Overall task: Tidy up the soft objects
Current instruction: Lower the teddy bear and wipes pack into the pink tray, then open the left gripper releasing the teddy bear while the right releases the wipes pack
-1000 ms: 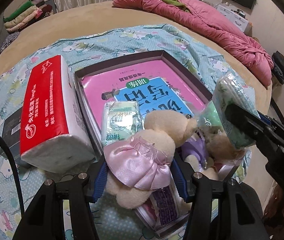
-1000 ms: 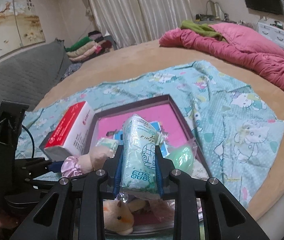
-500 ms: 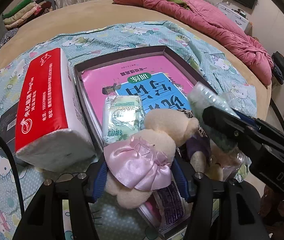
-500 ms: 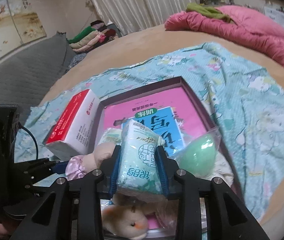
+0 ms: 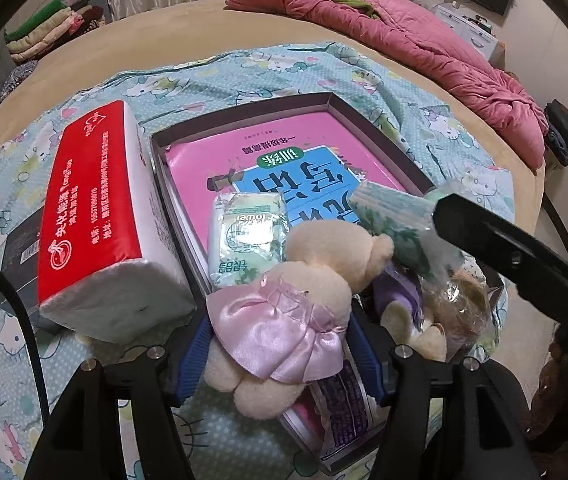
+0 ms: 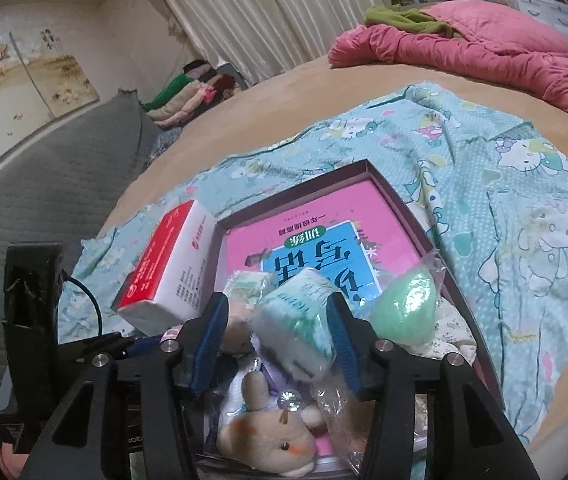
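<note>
A cream plush bear in a pink satin dress (image 5: pixel 284 312) lies on the near corner of the dark box (image 5: pixel 244 114). It sits between the fingers of my left gripper (image 5: pixel 280 332), whose jaws are opening, the pads just off the dress. My right gripper (image 6: pixel 278 308) is opening too. A teal tissue pack (image 6: pixel 296 312) tips loose between its fingers, with a gap at the left pad. Under the pack lie a bunny plush (image 6: pixel 268 432), a purple plush (image 5: pixel 400 292) and a bagged green sponge (image 6: pixel 408 304). A small green tissue pack (image 5: pixel 244 236) rests on the pink book (image 5: pixel 284 140).
A red-and-white tissue brick (image 5: pixel 96 208) leans against the box's left wall, over a black carton (image 5: pixel 20 240). The box sits on a teal cartoon sheet (image 6: pixel 504 200) near the bed's edge. A pink quilt (image 5: pixel 424 48) lies beyond it, folded clothes (image 5: pixel 52 24) and a grey sofa (image 6: pixel 24 208) to the left.
The right fingers have spread off the teal pack, which has sunk and tipped sideways over the toys in the box. The left fingers have widened slightly around the bear, which has not moved.
</note>
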The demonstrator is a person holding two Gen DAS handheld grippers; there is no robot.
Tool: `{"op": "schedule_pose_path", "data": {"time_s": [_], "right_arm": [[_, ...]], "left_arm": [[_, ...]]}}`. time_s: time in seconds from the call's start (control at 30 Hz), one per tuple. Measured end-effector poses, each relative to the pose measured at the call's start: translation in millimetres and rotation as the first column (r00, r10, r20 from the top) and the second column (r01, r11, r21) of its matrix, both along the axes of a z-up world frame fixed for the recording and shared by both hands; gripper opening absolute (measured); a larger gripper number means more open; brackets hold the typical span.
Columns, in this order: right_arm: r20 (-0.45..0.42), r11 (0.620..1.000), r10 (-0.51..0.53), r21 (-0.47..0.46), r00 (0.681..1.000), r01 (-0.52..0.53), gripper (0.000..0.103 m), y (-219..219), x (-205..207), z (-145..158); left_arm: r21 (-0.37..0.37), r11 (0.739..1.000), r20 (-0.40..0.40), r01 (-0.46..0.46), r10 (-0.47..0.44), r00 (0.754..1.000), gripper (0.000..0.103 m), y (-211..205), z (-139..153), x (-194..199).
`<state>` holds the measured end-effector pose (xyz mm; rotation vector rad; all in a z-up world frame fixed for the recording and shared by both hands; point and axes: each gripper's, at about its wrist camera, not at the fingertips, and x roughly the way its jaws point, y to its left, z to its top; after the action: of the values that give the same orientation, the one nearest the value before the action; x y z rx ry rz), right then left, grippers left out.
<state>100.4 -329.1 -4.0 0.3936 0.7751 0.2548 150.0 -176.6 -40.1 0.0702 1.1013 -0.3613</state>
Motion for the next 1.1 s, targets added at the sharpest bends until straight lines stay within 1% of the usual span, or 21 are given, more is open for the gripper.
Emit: {"op": "schedule_pose_path", "data": {"time_s": [0.23, 0.33, 0.4, 0.53, 0.6, 0.83, 1.0, 1.1], "right_arm": [[0.019, 1.000, -0.030, -0.005, 0.999, 0.031, 0.060, -4, -9, 8], [0.021, 0.999, -0.047, -0.006, 0.999, 0.047, 0.064, -5, -14, 9], [0.021, 0.998, -0.055, -0.011, 0.998, 0.055, 0.069, -6, -17, 11], [0.028, 0.998, -0.066, -0.023, 0.997, 0.066, 0.074, -4, -24, 16], [0.032, 0.997, -0.071, -0.032, 0.997, 0.072, 0.074, -3, -27, 19], [0.058, 0.993, -0.096, -0.066, 0.994, 0.099, 0.076, 1, -38, 32], [0.065, 0.991, -0.115, -0.064, 0.991, 0.119, 0.077, 0, -45, 41], [0.067, 0.989, -0.121, -0.075, 0.990, 0.126, 0.078, 0, -49, 45]], "left_arm": [[-0.013, 1.000, 0.009, 0.000, 0.000, 1.000, 0.063, 3, 5, -3], [-0.018, 1.000, 0.013, 0.000, 0.000, 1.000, 0.064, 4, 8, -5], [-0.023, 1.000, 0.016, 0.001, -0.001, 1.000, 0.064, 4, 9, -6], [-0.033, 0.999, 0.024, 0.001, -0.001, 1.000, 0.066, 7, 14, -8], [-0.039, 0.999, 0.031, 0.002, -0.001, 1.000, 0.068, 9, 17, -10], [-0.050, 0.999, 0.045, -0.006, 0.008, 0.999, 0.069, 15, 26, -13], [-0.067, 0.998, 0.053, -0.004, 0.008, 0.999, 0.073, 20, 31, -16], [-0.075, 0.997, 0.059, -0.003, 0.008, 0.998, 0.074, 22, 35, -20]]}}
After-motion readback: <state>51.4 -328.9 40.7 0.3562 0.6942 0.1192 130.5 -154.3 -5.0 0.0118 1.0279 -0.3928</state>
